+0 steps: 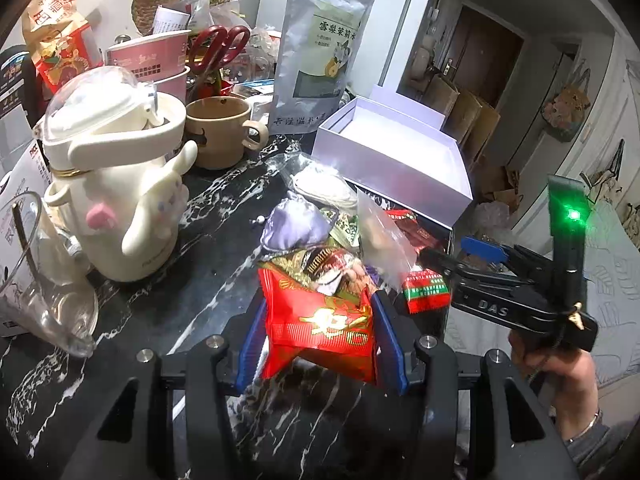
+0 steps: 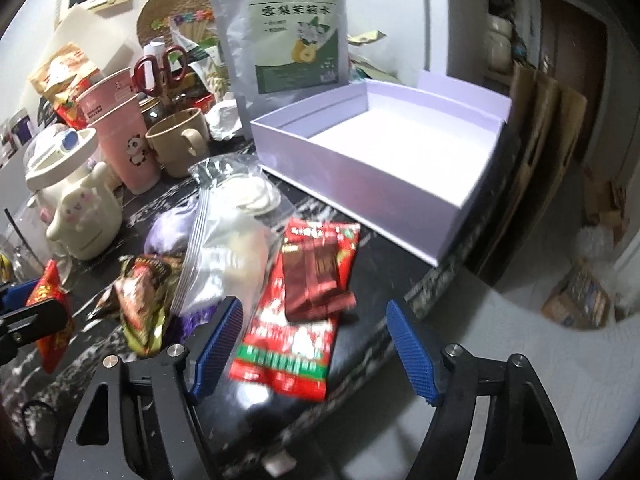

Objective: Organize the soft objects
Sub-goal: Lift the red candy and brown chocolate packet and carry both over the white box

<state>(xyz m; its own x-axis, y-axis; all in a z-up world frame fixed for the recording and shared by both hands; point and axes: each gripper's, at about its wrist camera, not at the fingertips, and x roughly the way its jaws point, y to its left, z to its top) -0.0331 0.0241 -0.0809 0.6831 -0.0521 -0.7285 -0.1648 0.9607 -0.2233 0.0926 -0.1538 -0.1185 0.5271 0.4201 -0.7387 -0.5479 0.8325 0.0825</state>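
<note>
My left fingers (image 1: pixel 320 320) clench the red pouch (image 1: pixel 320 326) just over the tabletop (image 1: pixel 192 280). My right fingers (image 2: pixel 316 344) gape around the striped red packet (image 2: pixel 296 332), its long axis pointing ahead toward the empty lavender box (image 2: pixel 360 168).

The desk (image 1: pixel 208 216) is glossy black stone veined white. At its far edge stands a matt lilac cardboard box (image 2: pixel 360 176) and a dull silver foil pouch (image 1: pixel 320 52). Nearer lie a shiny red plastic packet (image 1: pixel 320 324), a clear crinkled bag (image 2: pixel 224 248) and a satiny purple cloth pouch (image 1: pixel 292 224). Blue ribbed rubbery fingers (image 2: pixel 412 352).
</note>
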